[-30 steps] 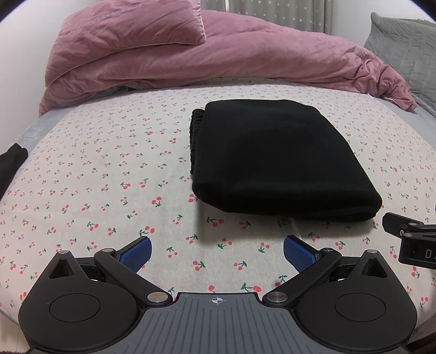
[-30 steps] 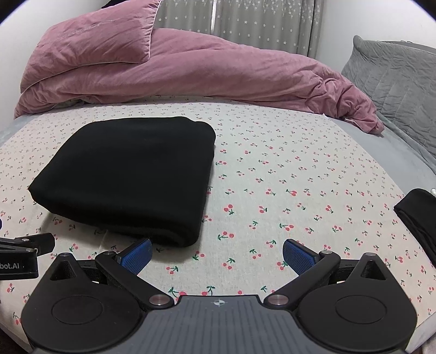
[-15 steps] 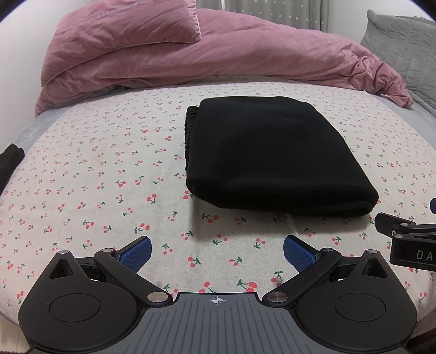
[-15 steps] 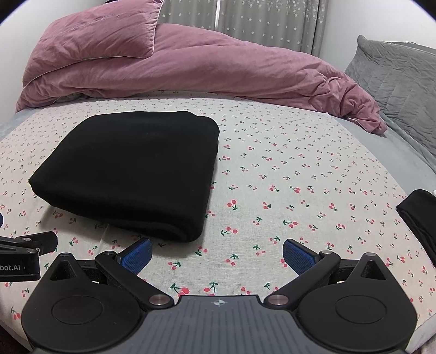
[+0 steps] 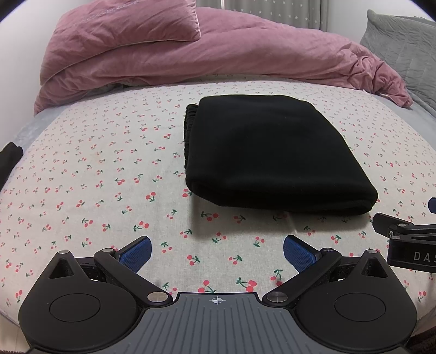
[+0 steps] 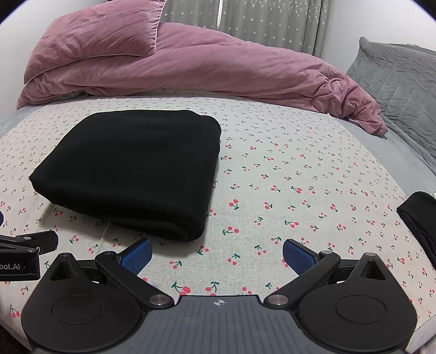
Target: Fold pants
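Observation:
The black pants (image 5: 269,152) lie folded into a flat rectangle on the cherry-print bed sheet (image 5: 109,174). They also show in the right wrist view (image 6: 136,168), left of centre. My left gripper (image 5: 216,252) is open and empty, near the bed's front edge, short of the pants' near fold. My right gripper (image 6: 216,253) is open and empty, in front of the pants' right corner. Each gripper shows at the edge of the other's view: the right one (image 5: 403,239) and the left one (image 6: 24,253).
A pink duvet (image 5: 218,54) and pink pillow (image 5: 128,24) are heaped at the back of the bed. A grey pillow (image 6: 400,79) lies at the back right. Another dark garment (image 6: 419,223) lies at the right edge, and one (image 5: 9,160) at the left edge.
Both grippers have drawn back from the folded pants and risen slightly. The pants have not moved. Both stay open.

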A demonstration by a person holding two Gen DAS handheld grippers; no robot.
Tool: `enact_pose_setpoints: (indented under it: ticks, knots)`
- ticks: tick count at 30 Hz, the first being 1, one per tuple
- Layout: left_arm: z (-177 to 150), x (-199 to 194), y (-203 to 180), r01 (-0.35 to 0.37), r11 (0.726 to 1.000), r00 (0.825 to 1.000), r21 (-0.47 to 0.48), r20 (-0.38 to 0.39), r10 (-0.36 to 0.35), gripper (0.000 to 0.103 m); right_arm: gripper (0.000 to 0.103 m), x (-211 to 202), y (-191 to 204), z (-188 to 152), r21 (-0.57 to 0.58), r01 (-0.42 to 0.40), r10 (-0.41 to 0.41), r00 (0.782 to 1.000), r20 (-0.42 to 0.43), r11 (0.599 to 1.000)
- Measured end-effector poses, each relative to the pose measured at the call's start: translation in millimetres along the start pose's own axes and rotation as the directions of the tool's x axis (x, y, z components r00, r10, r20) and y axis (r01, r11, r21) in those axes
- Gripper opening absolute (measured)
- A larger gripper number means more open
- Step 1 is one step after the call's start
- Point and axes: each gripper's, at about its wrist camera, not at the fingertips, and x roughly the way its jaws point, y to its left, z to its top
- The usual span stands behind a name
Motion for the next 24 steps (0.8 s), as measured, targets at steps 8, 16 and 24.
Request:
enact_pose_setpoints:
  ticks: [8,16,24]
  knots:
    - [-0.3,0.5,-0.5,0.006,1.000,1.000,-0.004,-0.006,-0.006,0.103,0.102,1.6,2.3,-0.7,-0.010,-0.002,0.002,1.000,-0.005,1.000]
    - [-1.6,2.4,-0.2,0.008,1.000,1.000,-0.003,-0.008,-0.008,0.103,0.102,2.1,2.7,-0.9,-0.013,0.000,0.000,1.000,-0.006,1.000]
    - [-1.9,2.9,0.3,0.009,1.000,1.000,-0.002,-0.010,-0.009,0.103,0.102,2.4,3.6,-1.1,-0.014,0.000,0.000,1.000,-0.008,1.000]
